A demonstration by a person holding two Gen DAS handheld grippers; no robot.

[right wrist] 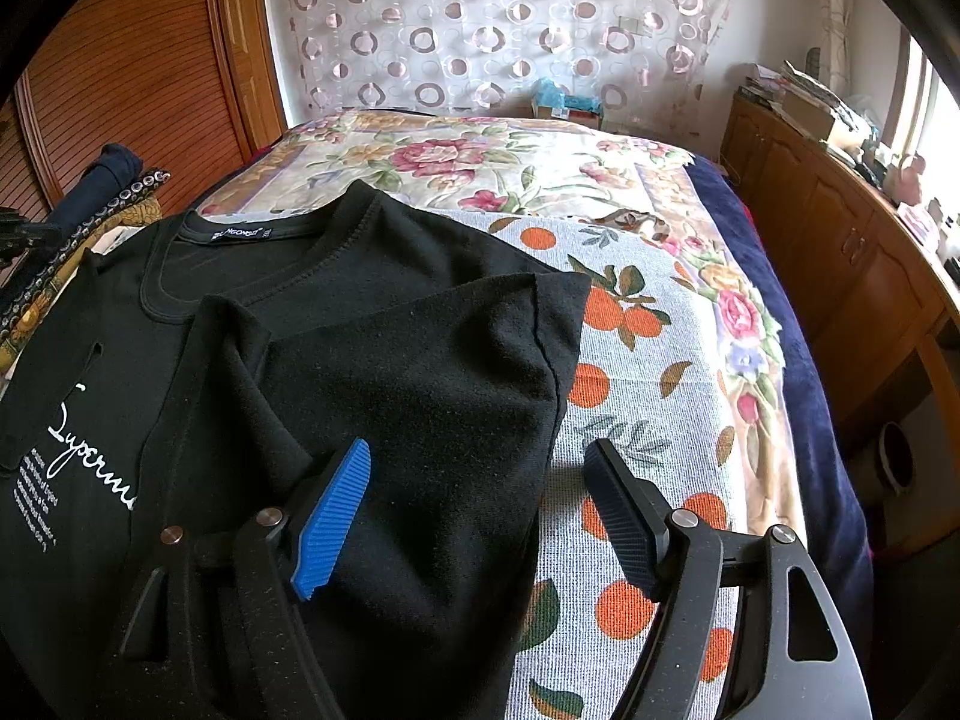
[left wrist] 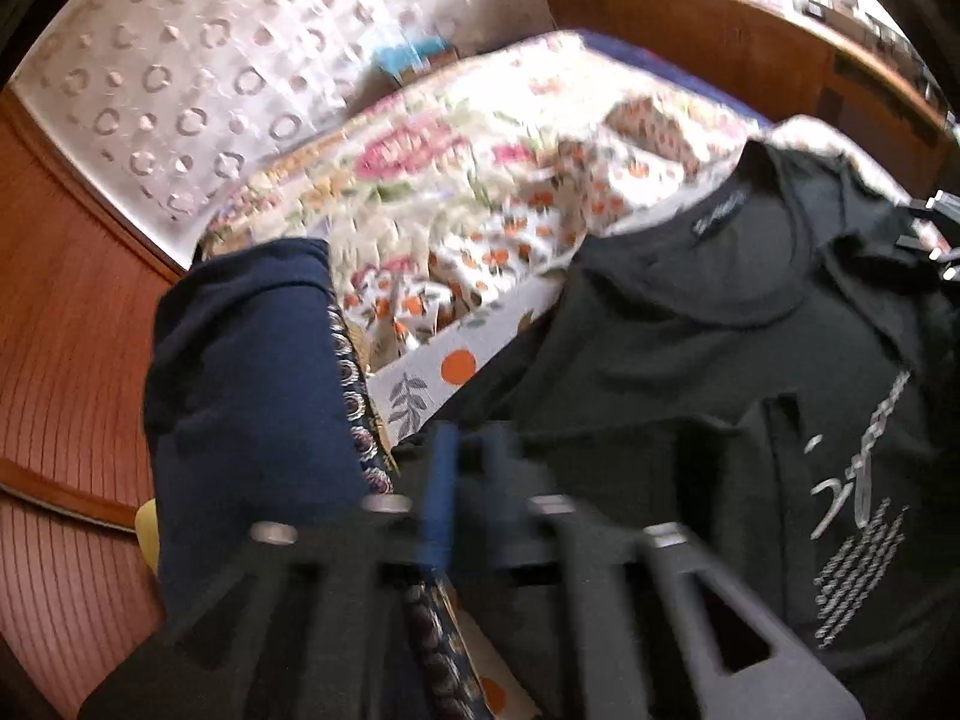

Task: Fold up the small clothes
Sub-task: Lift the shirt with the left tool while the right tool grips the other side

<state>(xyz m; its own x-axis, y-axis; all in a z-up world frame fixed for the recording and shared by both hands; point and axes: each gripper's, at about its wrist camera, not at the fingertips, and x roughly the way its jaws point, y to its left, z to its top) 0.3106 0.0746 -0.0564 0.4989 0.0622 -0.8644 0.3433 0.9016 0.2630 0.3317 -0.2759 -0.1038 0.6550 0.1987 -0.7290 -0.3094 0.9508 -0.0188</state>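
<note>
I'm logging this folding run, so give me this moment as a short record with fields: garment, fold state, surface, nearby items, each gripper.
garment: black T-shirt with white print, collar label showing
fold state: right side folded in over the body; the rest cannot be told
surface: bed cover with orange fruit print
nearby items: dark blue folded cloth to the left of the shirt
left gripper: blurred, jaws close together, at the shirt's left part
right gripper: open, astride the folded edge, holding nothing

Black t-shirt lies on orange-print cloth over the floral bedspread, right sleeve folded in, with the right gripper jaws wide apart over its right edge, gripping nothing.
</note>
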